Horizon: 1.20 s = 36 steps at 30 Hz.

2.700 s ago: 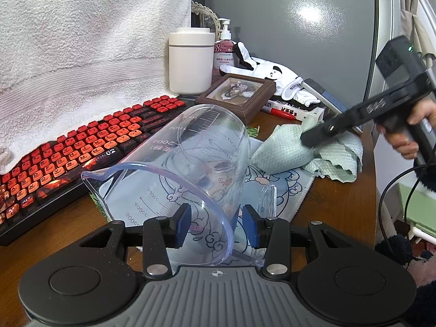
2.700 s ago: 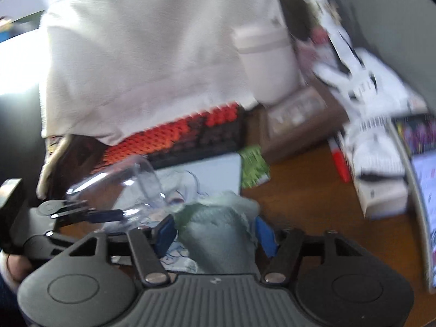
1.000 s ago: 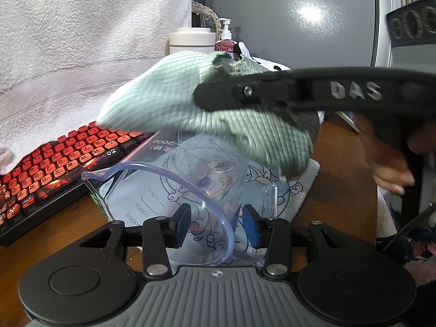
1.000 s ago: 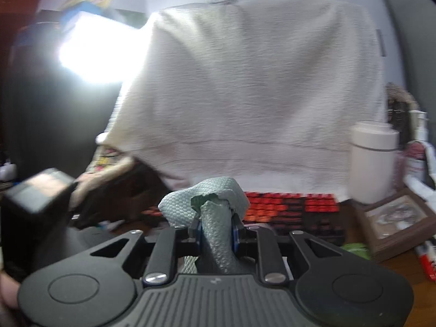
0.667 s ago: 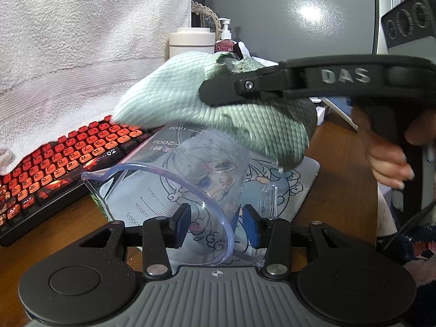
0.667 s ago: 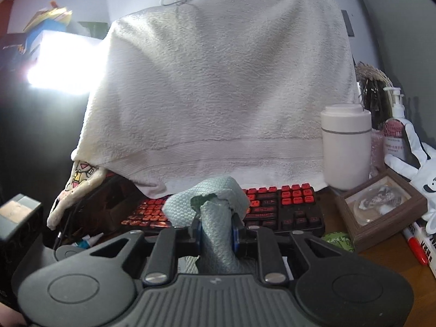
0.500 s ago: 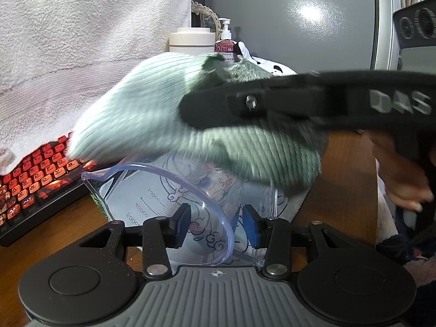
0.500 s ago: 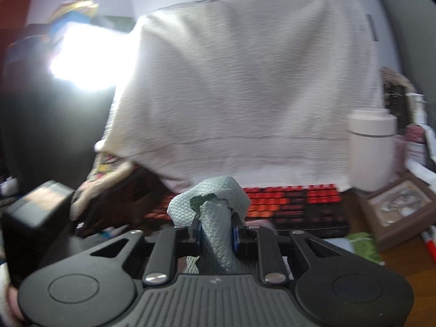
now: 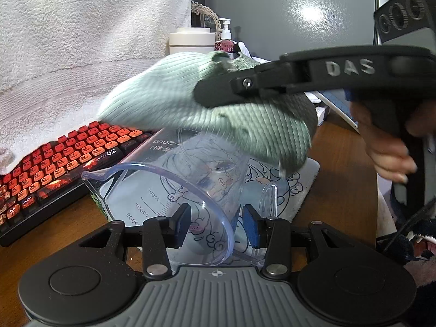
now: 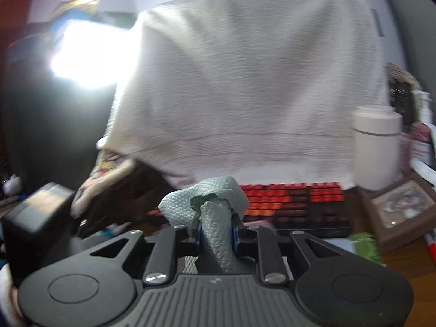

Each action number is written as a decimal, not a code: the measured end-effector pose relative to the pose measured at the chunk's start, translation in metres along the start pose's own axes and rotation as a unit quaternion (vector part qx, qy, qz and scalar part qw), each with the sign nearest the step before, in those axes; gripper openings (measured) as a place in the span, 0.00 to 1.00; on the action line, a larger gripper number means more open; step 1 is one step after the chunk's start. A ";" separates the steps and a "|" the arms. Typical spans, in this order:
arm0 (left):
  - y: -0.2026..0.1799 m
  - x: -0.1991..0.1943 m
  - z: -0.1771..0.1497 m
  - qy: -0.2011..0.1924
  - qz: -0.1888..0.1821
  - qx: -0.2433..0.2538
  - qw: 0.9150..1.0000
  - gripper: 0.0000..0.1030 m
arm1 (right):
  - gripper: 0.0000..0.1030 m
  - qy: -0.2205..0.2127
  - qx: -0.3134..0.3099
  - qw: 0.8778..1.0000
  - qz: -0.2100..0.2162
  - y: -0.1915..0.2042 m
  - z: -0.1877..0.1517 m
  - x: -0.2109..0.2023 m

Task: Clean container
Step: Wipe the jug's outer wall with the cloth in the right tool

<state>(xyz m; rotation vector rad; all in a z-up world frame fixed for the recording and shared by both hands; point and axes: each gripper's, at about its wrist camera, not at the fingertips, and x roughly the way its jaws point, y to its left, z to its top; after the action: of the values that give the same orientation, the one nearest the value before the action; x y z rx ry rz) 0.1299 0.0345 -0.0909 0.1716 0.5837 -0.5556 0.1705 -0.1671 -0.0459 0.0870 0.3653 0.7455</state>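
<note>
A clear plastic measuring jug [image 9: 174, 179] with printed scale marks lies tilted on its side. My left gripper [image 9: 216, 224] is shut on its rim, near the handle [image 9: 268, 200]. My right gripper [image 10: 216, 227] is shut on a bunched pale green cloth [image 10: 207, 200]. In the left wrist view the cloth [image 9: 190, 103] rests across the top outer wall of the jug, with the black right gripper body [image 9: 313, 73] above it.
A red-keyed keyboard [image 9: 62, 158] lies left of the jug. A printed mat [image 9: 297, 179] lies under it on the wooden desk [image 9: 343, 185]. A white towel [image 9: 81, 32] hangs behind. A white canister [image 9: 192, 39], pump bottle [image 9: 225, 38] and framed picture [image 10: 403, 209] stand at the back.
The right gripper picked the green cloth up off the desk and brought it onto the jug. In the last second the cloth has swept back and forth across the jug. The jug stays held.
</note>
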 end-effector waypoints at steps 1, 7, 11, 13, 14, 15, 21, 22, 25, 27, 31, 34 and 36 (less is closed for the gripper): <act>0.000 0.000 0.000 0.000 0.000 0.000 1.000 0.40 | 0.18 0.000 0.003 1.000 -0.003 -0.002 0.000 0.000; 0.001 0.001 0.001 0.000 0.000 0.000 1.000 0.40 | 0.18 -0.003 0.021 1.000 -0.023 -0.014 0.001 0.001; -0.001 0.002 0.002 0.000 0.000 0.000 1.000 0.40 | 0.18 -0.003 0.004 1.000 -0.014 -0.001 -0.003 0.002; -0.001 0.001 0.002 0.000 0.000 0.000 1.000 0.40 | 0.19 -0.001 -0.012 1.000 0.002 0.012 -0.006 -0.001; -0.001 0.001 0.002 0.000 0.000 0.001 1.000 0.40 | 0.19 0.000 -0.021 1.000 0.010 0.019 -0.008 -0.002; -0.001 0.001 0.002 0.000 0.001 0.001 1.000 0.40 | 0.19 0.001 -0.030 0.999 0.017 0.024 -0.009 -0.002; -0.001 0.001 0.001 0.000 0.000 0.000 1.000 0.40 | 0.19 0.004 -0.051 0.998 0.036 0.036 -0.011 -0.002; -0.001 0.001 0.001 0.000 0.000 0.000 1.000 0.40 | 0.19 0.005 -0.046 0.998 0.035 0.032 -0.009 -0.002; -0.001 0.001 0.001 0.000 0.000 0.000 1.000 0.40 | 0.19 0.010 -0.034 0.999 0.028 0.021 -0.004 0.000; -0.001 0.001 0.002 0.000 0.000 0.001 1.000 0.40 | 0.18 0.009 -0.027 0.999 0.016 0.016 -0.003 0.001; -0.001 0.001 0.002 0.000 0.000 0.001 1.000 0.40 | 0.18 0.009 -0.014 1.000 -0.008 0.008 0.001 0.002; -0.001 0.001 0.002 0.000 0.001 0.001 1.000 0.40 | 0.18 0.009 -0.004 1.000 -0.026 0.001 0.003 0.003; -0.001 0.001 0.002 0.000 0.001 0.001 1.000 0.40 | 0.19 0.009 0.002 0.999 -0.038 -0.003 0.005 0.003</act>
<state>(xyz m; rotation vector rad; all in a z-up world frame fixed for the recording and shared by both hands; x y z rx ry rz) 0.1305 0.0324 -0.0898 0.1740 0.5833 -0.5544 0.1766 -0.1669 -0.0429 0.0701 0.3853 0.6707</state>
